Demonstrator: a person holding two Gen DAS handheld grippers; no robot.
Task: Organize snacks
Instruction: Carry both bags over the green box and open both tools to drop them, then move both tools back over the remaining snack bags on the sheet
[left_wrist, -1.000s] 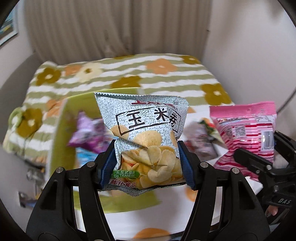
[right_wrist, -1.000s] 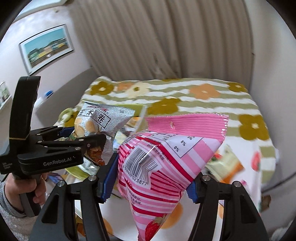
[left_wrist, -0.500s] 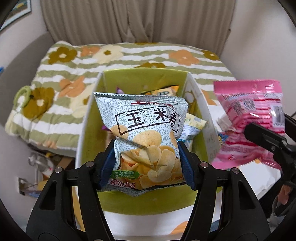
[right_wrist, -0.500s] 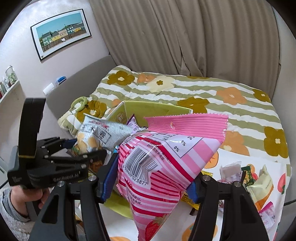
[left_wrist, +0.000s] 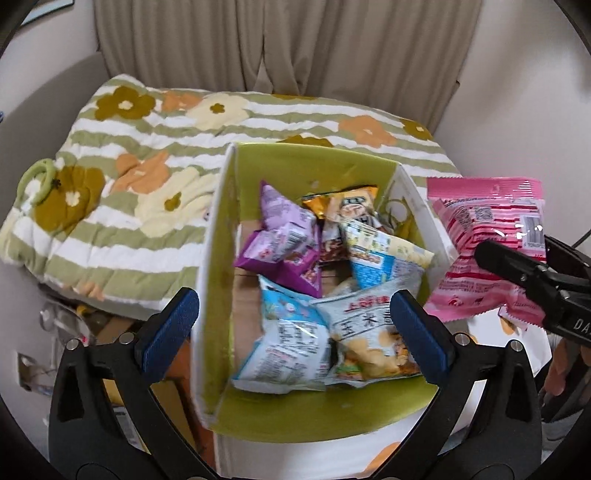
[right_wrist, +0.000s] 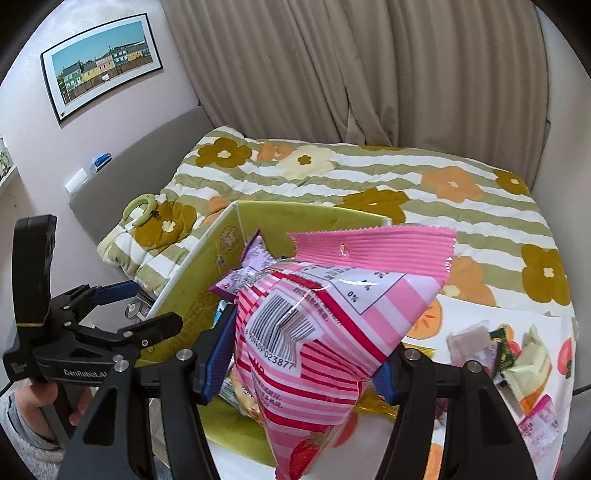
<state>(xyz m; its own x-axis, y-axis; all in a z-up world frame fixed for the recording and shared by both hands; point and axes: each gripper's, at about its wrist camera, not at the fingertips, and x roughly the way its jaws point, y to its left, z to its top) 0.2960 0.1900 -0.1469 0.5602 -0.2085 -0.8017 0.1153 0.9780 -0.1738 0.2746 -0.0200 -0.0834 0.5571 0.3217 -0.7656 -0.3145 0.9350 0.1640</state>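
A green-lined box (left_wrist: 314, 162) holds several snack bags. The grey chip bag (left_wrist: 365, 336) lies in its near right corner, beside a light blue bag (left_wrist: 291, 343) and a purple bag (left_wrist: 284, 243). My left gripper (left_wrist: 295, 328) is open and empty above the box; it also shows in the right wrist view (right_wrist: 144, 306). My right gripper (right_wrist: 299, 365) is shut on a pink striped bag (right_wrist: 332, 332), held up to the right of the box. The pink bag also shows in the left wrist view (left_wrist: 487, 251).
A floral striped quilt (left_wrist: 147, 155) covers the bed behind the box. Loose snack packets (right_wrist: 517, 354) lie on the fruit-print tablecloth (right_wrist: 436, 317) to the right. Curtains and a wall picture (right_wrist: 99, 77) stand behind.
My left gripper has opened and dropped the grey chip bag into the box. Both grippers have moved over towards the box, the right still holding the pink bag.
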